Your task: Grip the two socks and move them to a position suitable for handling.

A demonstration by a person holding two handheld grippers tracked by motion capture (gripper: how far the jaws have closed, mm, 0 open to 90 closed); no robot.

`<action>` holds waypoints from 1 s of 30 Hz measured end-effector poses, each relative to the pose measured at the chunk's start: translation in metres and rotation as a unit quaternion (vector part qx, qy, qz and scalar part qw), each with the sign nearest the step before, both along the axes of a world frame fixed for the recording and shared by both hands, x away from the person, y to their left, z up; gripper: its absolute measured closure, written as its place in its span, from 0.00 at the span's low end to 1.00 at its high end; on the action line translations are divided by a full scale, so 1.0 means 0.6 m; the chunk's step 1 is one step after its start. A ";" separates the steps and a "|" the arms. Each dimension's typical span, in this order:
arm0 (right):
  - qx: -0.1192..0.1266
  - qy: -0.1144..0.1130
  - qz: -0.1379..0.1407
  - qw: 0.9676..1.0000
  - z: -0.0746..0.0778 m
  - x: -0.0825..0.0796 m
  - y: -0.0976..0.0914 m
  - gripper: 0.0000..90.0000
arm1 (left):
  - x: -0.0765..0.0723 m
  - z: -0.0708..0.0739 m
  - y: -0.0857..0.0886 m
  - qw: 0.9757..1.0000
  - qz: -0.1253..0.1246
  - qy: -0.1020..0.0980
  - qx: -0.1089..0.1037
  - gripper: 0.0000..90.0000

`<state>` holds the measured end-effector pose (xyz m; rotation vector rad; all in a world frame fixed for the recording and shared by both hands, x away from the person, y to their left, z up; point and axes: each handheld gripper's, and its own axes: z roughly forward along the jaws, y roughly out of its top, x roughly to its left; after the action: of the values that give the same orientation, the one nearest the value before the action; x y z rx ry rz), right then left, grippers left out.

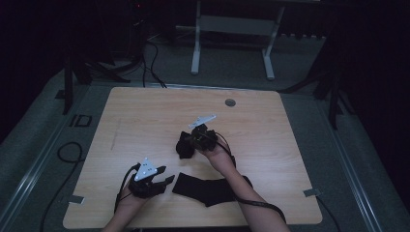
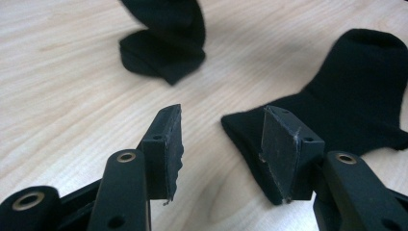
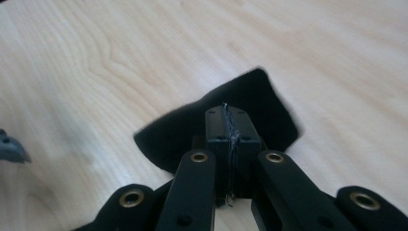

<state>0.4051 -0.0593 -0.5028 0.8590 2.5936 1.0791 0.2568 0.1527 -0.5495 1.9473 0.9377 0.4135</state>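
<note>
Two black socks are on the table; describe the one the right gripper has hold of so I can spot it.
On the wooden table, look near the middle, where the right gripper has its jaws shut on a bunched black sock. The other sock lies flat and spread out nearer the front edge, ungripped.

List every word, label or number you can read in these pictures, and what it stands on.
"ID": dark letters on the grey floor left of the table, seen in the high view.
No text on the socks or grippers in any view.
</note>
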 end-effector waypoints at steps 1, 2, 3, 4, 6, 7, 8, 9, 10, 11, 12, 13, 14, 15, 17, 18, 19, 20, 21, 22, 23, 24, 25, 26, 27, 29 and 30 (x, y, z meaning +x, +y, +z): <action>0.001 0.000 0.003 1.000 0.006 -0.003 -0.002 0.99 | 0.001 0.000 0.001 1.000 0.000 0.000 0.001 0.55; 0.006 0.002 0.006 1.000 0.009 -0.004 -0.005 0.99 | 0.002 0.000 0.001 1.000 0.002 0.002 0.000 0.55; 0.012 0.002 0.006 1.000 0.012 -0.006 -0.007 0.99 | 0.002 0.000 0.001 1.000 0.002 0.002 0.000 0.55; 0.020 -0.001 0.006 1.000 0.016 -0.008 -0.010 0.99 | 0.005 0.001 0.002 1.000 0.004 0.002 0.002 0.55; 0.038 0.011 0.010 0.999 0.021 -0.010 -0.015 0.99 | 0.011 0.000 0.002 1.000 0.008 0.002 0.003 0.55; 0.044 0.013 0.009 0.999 0.022 -0.010 -0.017 0.99 | 0.016 0.000 0.000 1.000 0.009 0.002 0.007 0.55; 0.053 0.021 0.010 0.998 0.022 -0.009 -0.019 0.99 | 0.023 -0.001 -0.003 1.000 0.012 0.002 0.014 0.55; 0.056 0.028 0.011 0.998 0.020 -0.009 -0.021 0.99 | 0.028 -0.002 -0.005 1.000 0.012 0.003 0.017 0.55; 0.054 0.028 0.009 0.998 0.018 -0.010 -0.022 0.99 | 0.035 -0.003 -0.009 1.000 0.010 0.004 0.019 0.53; 0.055 0.033 0.008 0.998 0.016 -0.010 -0.023 0.99 | 0.043 -0.003 -0.013 1.000 0.011 0.000 0.023 0.52; 0.055 0.036 0.009 0.998 0.013 -0.010 -0.024 0.99 | 0.050 -0.002 -0.017 1.000 0.012 0.001 0.023 0.52; 0.055 0.036 0.009 0.998 0.013 -0.010 -0.024 0.99 | 0.050 -0.002 -0.017 1.000 0.012 0.001 0.023 0.50; 0.062 0.045 0.009 0.997 0.007 -0.010 -0.028 0.99 | 0.066 -0.001 -0.025 1.000 0.001 0.005 0.013 0.48; 0.065 0.048 0.010 0.997 0.005 -0.010 -0.029 0.99 | 0.073 -0.002 -0.031 1.000 -0.004 0.007 0.017 0.47; 0.072 0.054 0.012 0.996 0.003 -0.012 -0.031 0.99 | 0.087 -0.006 -0.045 1.000 -0.001 0.013 0.026 0.44; 0.072 0.054 0.012 0.996 0.003 -0.012 -0.031 0.99 | 0.087 -0.006 -0.045 1.000 -0.001 0.013 0.026 0.44; 0.073 0.053 0.012 0.996 0.003 -0.013 -0.032 0.99 | 0.099 -0.010 -0.057 1.000 -0.003 0.019 0.024 0.44; 0.073 0.053 0.012 0.996 0.003 -0.013 -0.032 0.99 | 0.099 -0.010 -0.057 1.000 -0.003 0.019 0.024 0.44; 0.079 0.055 0.011 0.995 0.005 -0.013 -0.034 0.99 | 0.111 -0.011 -0.071 0.999 -0.001 0.018 0.032 0.44; 0.083 0.057 0.011 0.995 0.006 -0.012 -0.035 0.99 | 0.115 -0.011 -0.074 0.999 0.000 0.016 0.032 0.45; 0.085 0.057 0.012 0.995 0.007 -0.012 -0.036 0.99 | 0.118 -0.010 -0.077 0.999 0.001 0.011 0.033 0.48; 0.086 0.057 0.012 0.995 0.008 -0.013 -0.037 0.99 | 0.121 -0.009 -0.081 0.999 0.002 0.008 0.033 0.48; 0.087 0.058 0.012 0.994 0.010 -0.013 -0.039 0.99 | 0.124 -0.007 -0.084 1.000 -0.001 0.008 0.026 0.52; 0.087 0.056 0.012 0.995 0.010 -0.013 -0.041 0.99 | 0.124 -0.007 -0.084 1.000 -0.001 0.008 0.026 0.56; 0.089 0.058 0.011 0.994 0.011 -0.013 -0.044 0.99 | 0.127 -0.003 -0.090 1.000 -0.004 0.003 0.025 0.63; 0.090 0.057 0.009 0.994 0.011 -0.012 -0.049 0.99 | 0.126 0.003 -0.097 0.999 -0.002 -0.008 0.036 0.84; 0.087 0.053 0.007 0.995 0.012 -0.011 -0.053 0.99 | 0.125 0.005 -0.098 0.999 0.000 -0.010 0.046 0.96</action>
<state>0.3982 -0.0913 -0.4957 0.9630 2.6243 1.3130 0.3321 0.0939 -0.5463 2.0222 0.9197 0.4816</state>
